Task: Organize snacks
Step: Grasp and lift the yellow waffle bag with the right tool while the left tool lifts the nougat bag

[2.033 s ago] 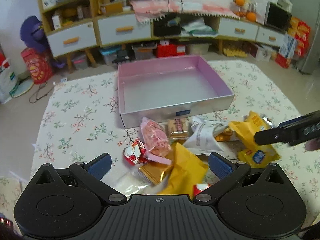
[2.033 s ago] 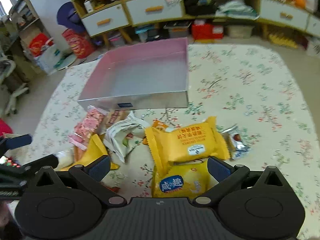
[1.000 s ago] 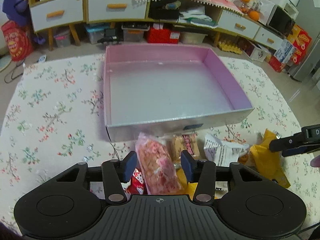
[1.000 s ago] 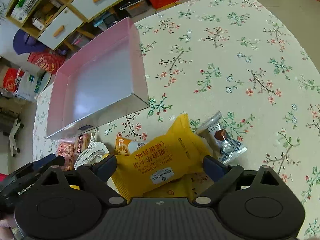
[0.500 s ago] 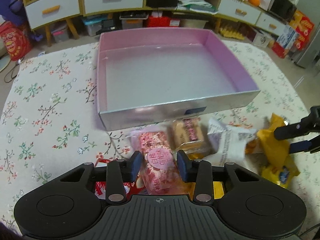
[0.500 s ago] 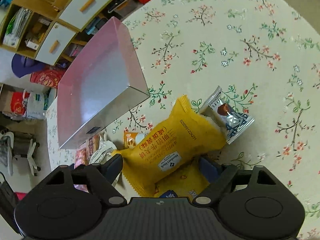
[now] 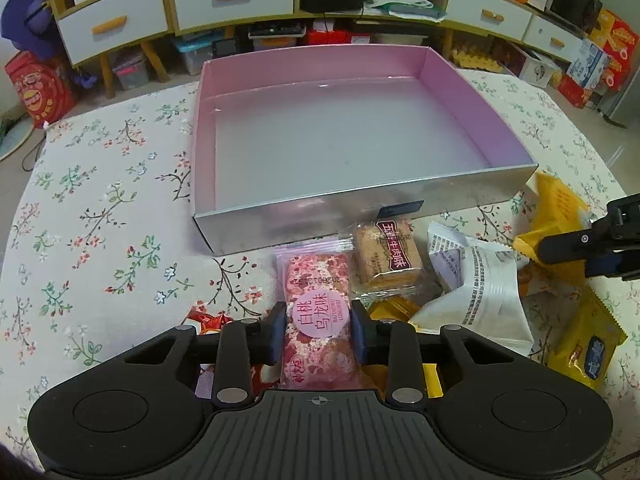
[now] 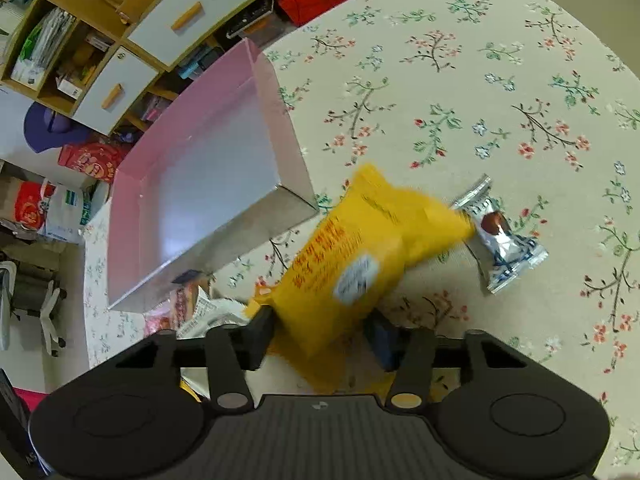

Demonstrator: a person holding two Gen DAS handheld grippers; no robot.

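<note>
A big table with a flowery cloth [image 7: 100, 208] fills both views. On it sits a wide, flat box [image 7: 344, 136] that is pink inside and shiny silver outside, and it has nothing in it. Just in front of the box lies a heap of snack packs. The left gripper [image 7: 318, 330] is squeezing shut, and its two blue pads press on both sides of a pink snack pack [image 7: 316, 300] that lies close to the front wall of the box. Right beside the pink pack is a brown biscuit pack [image 7: 386, 258], and next to that a white crinkly bag [image 7: 480, 280]. The right gripper [image 8: 320, 332] is squeezing shut too, with a yellow snack bag [image 8: 352, 264] caught between its fingers; the bag looks blurry and sticks up past the corner of the box. A small silver candy wrapper [image 8: 500, 236] lies on the cloth, touching the yellow bag's far end.
</note>
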